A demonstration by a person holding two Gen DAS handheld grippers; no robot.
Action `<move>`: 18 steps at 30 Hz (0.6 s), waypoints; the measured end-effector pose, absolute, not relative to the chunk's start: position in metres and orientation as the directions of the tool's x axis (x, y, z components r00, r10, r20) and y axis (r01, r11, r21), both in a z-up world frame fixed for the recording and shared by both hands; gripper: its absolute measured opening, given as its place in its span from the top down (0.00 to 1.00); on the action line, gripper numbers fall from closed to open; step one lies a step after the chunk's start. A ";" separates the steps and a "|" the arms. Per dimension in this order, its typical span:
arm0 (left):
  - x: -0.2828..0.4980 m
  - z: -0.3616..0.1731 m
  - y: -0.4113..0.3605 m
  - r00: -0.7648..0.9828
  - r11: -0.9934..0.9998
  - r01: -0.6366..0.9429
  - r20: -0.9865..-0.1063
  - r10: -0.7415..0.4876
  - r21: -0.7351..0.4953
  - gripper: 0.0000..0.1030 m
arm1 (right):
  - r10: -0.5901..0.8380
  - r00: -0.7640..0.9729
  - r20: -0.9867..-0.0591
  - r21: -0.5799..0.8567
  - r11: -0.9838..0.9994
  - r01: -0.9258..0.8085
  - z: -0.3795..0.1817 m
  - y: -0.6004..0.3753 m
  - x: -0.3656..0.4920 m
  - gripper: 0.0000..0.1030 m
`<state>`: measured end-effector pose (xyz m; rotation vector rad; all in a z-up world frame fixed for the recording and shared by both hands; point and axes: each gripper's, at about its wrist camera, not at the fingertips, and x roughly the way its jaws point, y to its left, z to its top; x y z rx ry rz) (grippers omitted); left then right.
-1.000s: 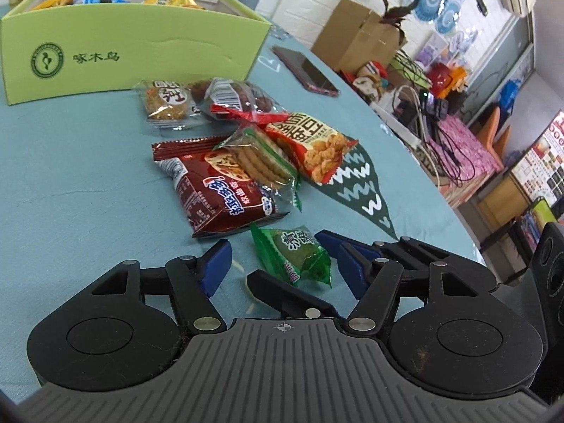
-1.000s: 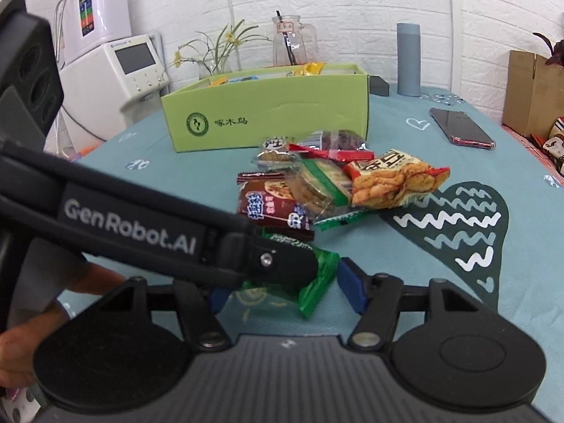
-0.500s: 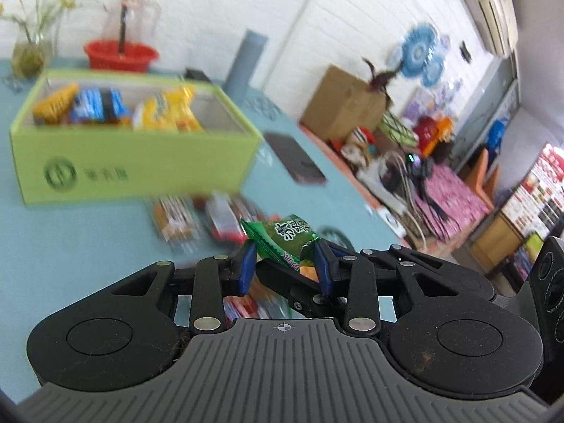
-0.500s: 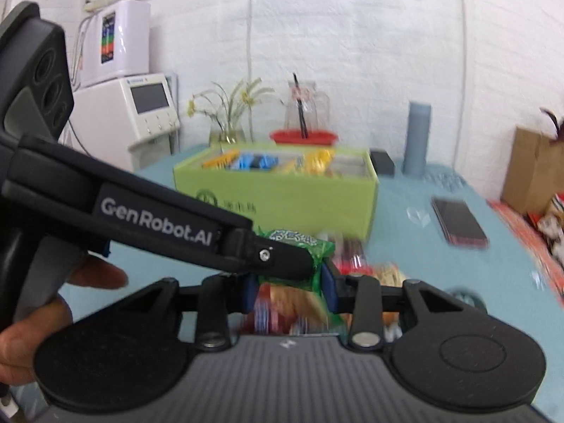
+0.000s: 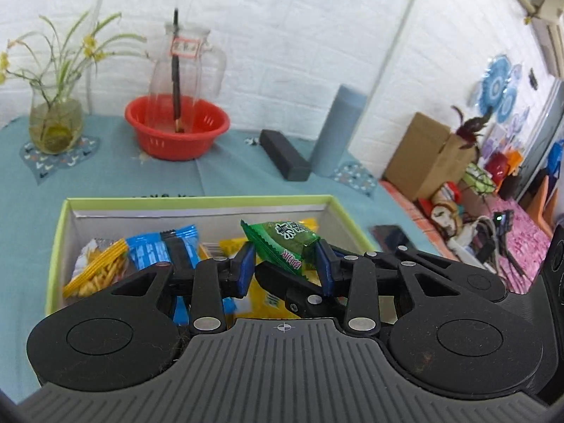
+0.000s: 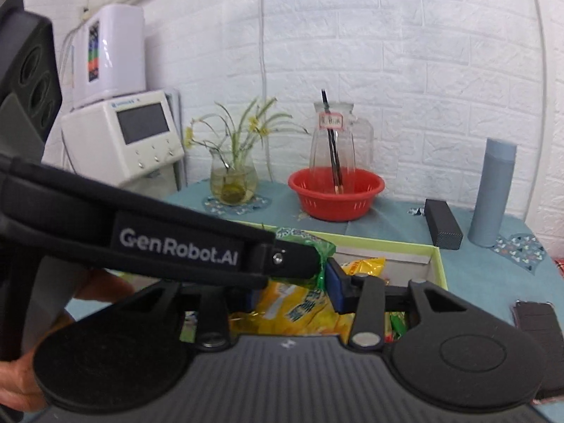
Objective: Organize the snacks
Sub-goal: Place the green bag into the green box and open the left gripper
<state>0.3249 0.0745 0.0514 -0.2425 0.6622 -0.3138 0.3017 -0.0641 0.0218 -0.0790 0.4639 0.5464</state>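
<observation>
Small green snack packet (image 5: 283, 243) is up in the air, tilted, right over the open lime-green box (image 5: 56, 243) of snacks.

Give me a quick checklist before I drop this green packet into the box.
1. Left gripper shut on green packet: ok.
2. Right gripper shut on the same packet: ok.
3. Packet above the green box opening: ok.
4. Box has room beside the yellow packet and blue packet: ok.
5. Exact landing spot beneath: cannot tell, fingers hide it.
</observation>
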 end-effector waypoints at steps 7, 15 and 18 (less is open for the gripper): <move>0.354 0.011 0.086 0.693 0.913 0.203 -0.607 -0.389 -0.353 0.85 | 0.428 0.747 -0.509 -0.056 0.849 -0.525 -0.008 -0.044 0.318 0.40; 0.284 0.071 0.099 0.786 0.893 0.249 -0.461 -0.412 -0.374 0.46 | 0.445 0.803 -0.397 -0.036 0.866 -0.498 0.039 -0.084 0.257 0.08; 0.243 0.076 0.100 0.791 0.890 0.251 -0.449 -0.416 -0.381 0.44 | 0.415 0.826 -0.382 -0.053 0.883 -0.467 0.041 -0.103 0.210 0.08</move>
